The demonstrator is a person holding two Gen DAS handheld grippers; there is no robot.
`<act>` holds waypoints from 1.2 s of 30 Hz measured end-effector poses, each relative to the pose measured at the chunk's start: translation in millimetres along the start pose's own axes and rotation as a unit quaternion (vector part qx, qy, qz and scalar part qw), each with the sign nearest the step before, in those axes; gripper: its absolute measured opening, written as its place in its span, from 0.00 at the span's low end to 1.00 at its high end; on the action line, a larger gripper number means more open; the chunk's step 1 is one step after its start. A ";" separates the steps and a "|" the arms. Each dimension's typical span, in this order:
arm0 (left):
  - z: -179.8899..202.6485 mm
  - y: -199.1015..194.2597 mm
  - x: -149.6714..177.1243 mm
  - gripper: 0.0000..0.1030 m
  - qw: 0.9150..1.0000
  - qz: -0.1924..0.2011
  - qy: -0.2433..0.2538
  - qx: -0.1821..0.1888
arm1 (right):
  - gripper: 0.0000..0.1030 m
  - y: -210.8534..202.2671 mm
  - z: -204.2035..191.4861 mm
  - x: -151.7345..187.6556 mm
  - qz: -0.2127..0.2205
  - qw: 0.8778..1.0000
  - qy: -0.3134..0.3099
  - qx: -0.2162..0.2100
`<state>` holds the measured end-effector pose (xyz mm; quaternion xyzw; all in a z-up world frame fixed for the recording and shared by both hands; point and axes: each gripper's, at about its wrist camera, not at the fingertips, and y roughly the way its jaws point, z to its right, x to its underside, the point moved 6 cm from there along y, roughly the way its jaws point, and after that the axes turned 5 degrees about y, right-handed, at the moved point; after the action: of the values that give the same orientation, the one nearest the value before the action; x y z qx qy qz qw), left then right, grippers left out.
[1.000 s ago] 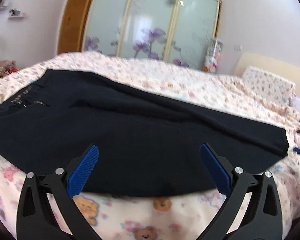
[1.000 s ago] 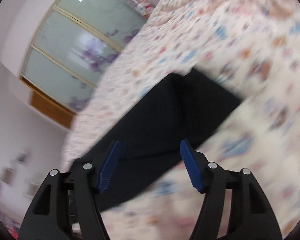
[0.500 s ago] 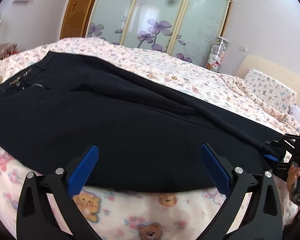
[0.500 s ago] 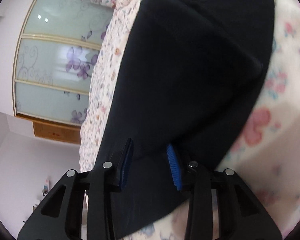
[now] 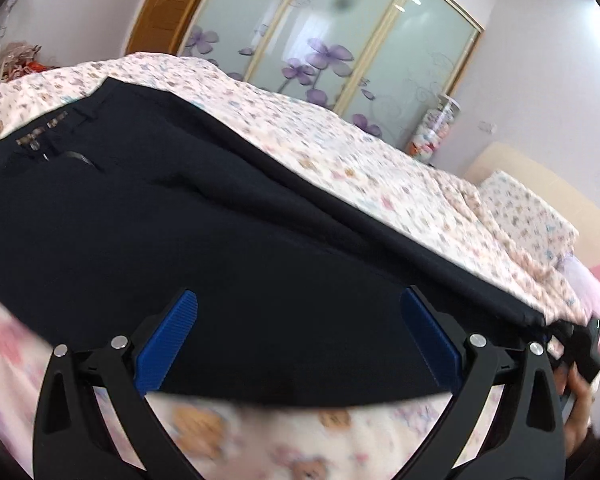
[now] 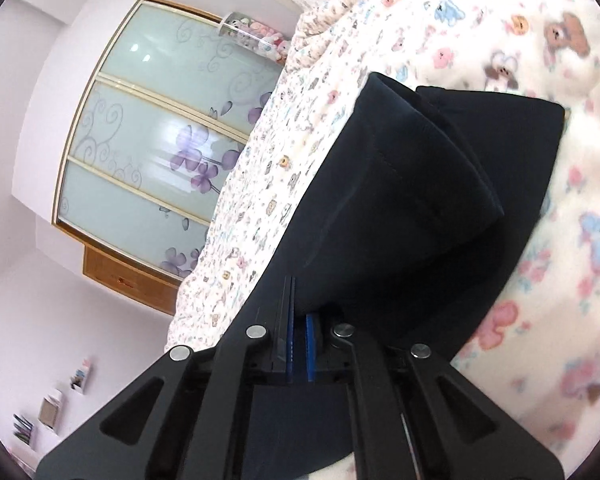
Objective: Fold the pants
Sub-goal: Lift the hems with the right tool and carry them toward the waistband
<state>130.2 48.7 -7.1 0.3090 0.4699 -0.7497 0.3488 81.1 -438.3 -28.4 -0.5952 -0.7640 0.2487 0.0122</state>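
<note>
Right gripper (image 6: 297, 322): jaws have just been closing and now stand pinched together on a fold of the pants (image 6: 400, 208). The blue pads are nearly touching, with dark cloth rising from between them.
Right grip point: near the hem end of a leg, where the stitched cuff fans out ahead of the fingers. The upper leg layer lifts off the one under it.
Left gripper (image 5: 300, 320): jaws spread wide, nothing between the pads. Both blue fingers (image 5: 167, 336) hang over the near edge of the pants; whether they brush the cloth is hard to tell through the blur.
Pants, place: spread flat on the bed (image 5: 340, 152), over a quilt printed with bears.
Pants, long axis: runs across the left view, from upper left down to lower right.
Pants, direction: waistband (image 5: 47, 128) with its pale lettering at far left. The hems lie at far right, where the right gripper (image 5: 576, 344) and a hand (image 5: 580, 392) show at the frame edge.
Behind the bed: a wardrobe (image 5: 340, 40) with frosted doors and purple flowers.
By the hems: a pillow (image 5: 528, 216) in matching print lies beyond.
</note>
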 end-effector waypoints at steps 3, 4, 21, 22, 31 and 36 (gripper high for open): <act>-28.9 9.6 -35.7 0.98 1.000 -0.017 -0.022 -0.009 | 0.04 8.8 10.0 4.3 -0.021 0.999 0.020 0.019; -36.5 13.7 -44.1 0.98 0.999 -0.023 -0.028 -0.013 | 0.04 9.8 14.2 3.6 -0.029 0.999 0.030 0.021; -167.9 203.0 -200.3 0.97 0.971 -0.089 -0.166 -0.148 | 0.04 41.6 13.1 1.0 -0.083 0.993 -0.056 0.070; -171.0 210.2 -204.5 0.95 0.968 -0.091 -0.162 -0.167 | 0.04 41.6 11.6 1.4 -0.083 0.992 -0.063 0.071; -215.7 254.4 -212.2 0.61 0.943 -0.107 -0.194 -0.249 | 0.04 44.7 8.4 -1.1 -0.089 0.990 -0.084 0.067; -206.8 239.9 -207.1 0.07 0.960 -0.077 -0.195 -0.183 | 0.04 48.0 0.7 0.7 -0.085 0.990 -0.085 0.067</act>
<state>470.4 211.5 -36.6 0.0502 0.5442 -0.7212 0.4257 124.1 -429.9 -48.1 -0.5023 -0.7919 0.3472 0.0081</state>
